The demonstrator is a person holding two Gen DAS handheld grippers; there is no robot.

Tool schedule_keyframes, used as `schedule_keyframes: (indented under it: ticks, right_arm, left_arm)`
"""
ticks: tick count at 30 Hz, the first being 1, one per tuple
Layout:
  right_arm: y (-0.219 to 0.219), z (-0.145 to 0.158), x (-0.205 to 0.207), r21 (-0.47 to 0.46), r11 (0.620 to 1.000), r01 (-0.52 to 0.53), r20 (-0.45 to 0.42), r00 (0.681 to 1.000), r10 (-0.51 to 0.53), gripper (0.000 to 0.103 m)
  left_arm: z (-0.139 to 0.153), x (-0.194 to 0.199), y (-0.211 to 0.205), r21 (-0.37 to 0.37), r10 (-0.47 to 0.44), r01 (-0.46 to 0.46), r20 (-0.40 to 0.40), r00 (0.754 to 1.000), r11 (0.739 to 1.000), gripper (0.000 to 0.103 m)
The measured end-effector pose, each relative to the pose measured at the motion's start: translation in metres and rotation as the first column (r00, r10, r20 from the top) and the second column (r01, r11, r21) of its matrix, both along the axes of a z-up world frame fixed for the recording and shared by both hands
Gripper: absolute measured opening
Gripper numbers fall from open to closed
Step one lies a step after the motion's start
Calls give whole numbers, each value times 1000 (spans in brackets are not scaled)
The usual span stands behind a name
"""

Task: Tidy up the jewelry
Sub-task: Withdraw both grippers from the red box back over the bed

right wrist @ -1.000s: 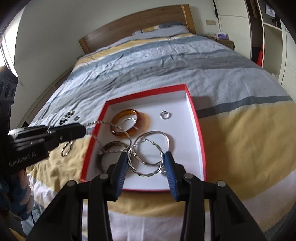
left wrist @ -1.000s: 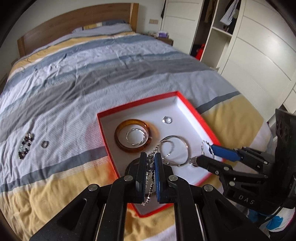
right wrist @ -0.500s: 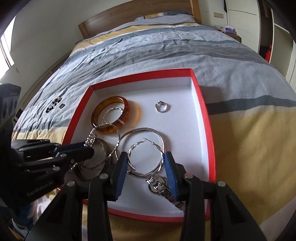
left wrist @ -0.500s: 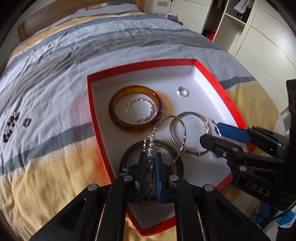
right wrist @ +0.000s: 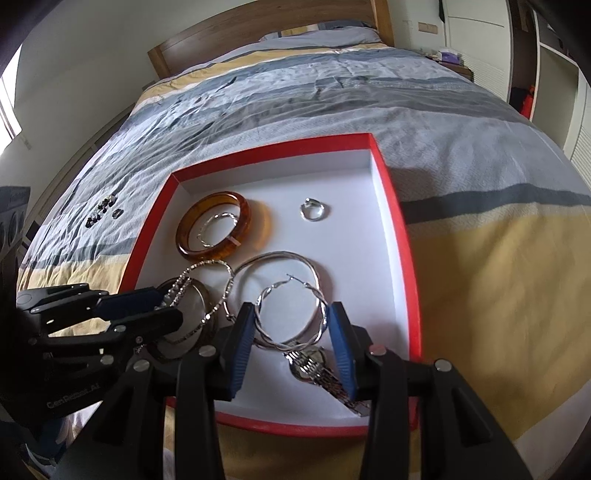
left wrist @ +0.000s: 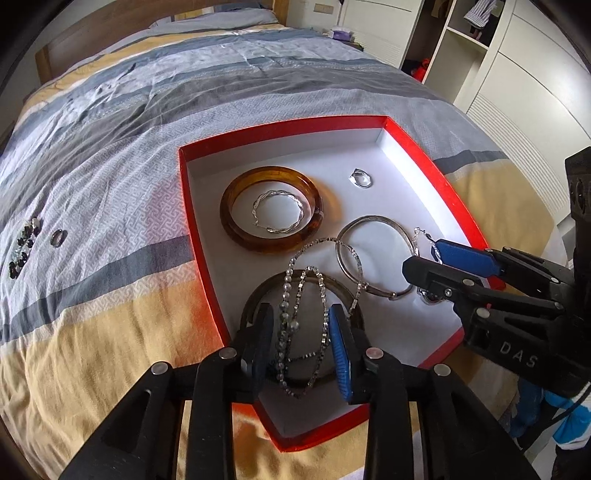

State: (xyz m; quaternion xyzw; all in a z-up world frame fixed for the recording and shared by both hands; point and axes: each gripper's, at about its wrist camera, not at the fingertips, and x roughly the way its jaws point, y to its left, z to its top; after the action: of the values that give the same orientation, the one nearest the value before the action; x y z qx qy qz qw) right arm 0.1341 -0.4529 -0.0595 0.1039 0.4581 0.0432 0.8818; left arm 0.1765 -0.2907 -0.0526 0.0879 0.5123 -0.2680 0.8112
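Observation:
A red box with a white floor lies on the striped bed. Inside are an amber bangle around a twisted hoop, a small ring, a silver bangle and a dark bangle. My left gripper is low over the dark bangle. Its jaws are opening, and the beaded chain lies slack between them, free of the pads. My right gripper is shut on a twisted silver hoop, with a watch lying under it.
Dark beaded pieces and a small ring lie on the cover left of the box. White wardrobes stand to the right, a wooden headboard at the far end. A blue sleeve shows at the lower right.
Both grippers came down into the box. The left jaws parted and let go of the chain, which now rests over the dark bangle. The right gripper kept its hold on the hoop.

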Motion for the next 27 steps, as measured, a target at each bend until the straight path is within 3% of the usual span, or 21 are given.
schedule_keyframes:
  ticks: [7, 15, 27]
  right_arm:
    - [-2, 0, -2, 10, 1000, 18, -6, 1000, -18, 39]
    - [0, 2, -4, 3, 999, 32, -12, 999, -32, 40]
    - [8, 40, -34, 13, 997, 73, 65, 995, -74, 41]
  left_arm:
    - [10, -6, 2, -5, -8, 8, 15, 1000, 1000, 38]
    - [27, -13, 12, -22, 1, -1, 36, 999, 1000, 38]
    - [55, -42, 45, -96, 37, -29, 80, 996, 995, 39]
